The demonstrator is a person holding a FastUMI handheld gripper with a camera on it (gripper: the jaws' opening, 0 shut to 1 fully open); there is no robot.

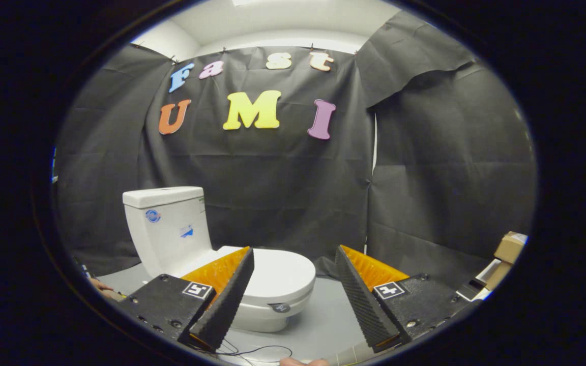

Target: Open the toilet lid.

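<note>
1. White ceramic toilet [211, 254] sits lower left of centre, on the floor, beyond the gripper [293, 284]. Its left finger overlaps the bowl.
2. Toilet long axis runs from the boxy tank [167, 223] at left-rear to the bowl front at right-near; the front points toward lower right.
3. White oval toilet lid [280, 274] is down, flat and closed.
4. Gripper fingers spread wide apart, holding nothing, short of the lid.
5. Smooth grey floor [323, 320]; black cloth wall [425, 178] behind; white ceiling upper centre.
6. Cardboard boxes [509, 246] at right edge.
7. Tank carries a round blue sticker [152, 215] and a small blue label, both unreadable.
8. Thin black cable [252, 349] lies on the floor at bottom centre.
</note>
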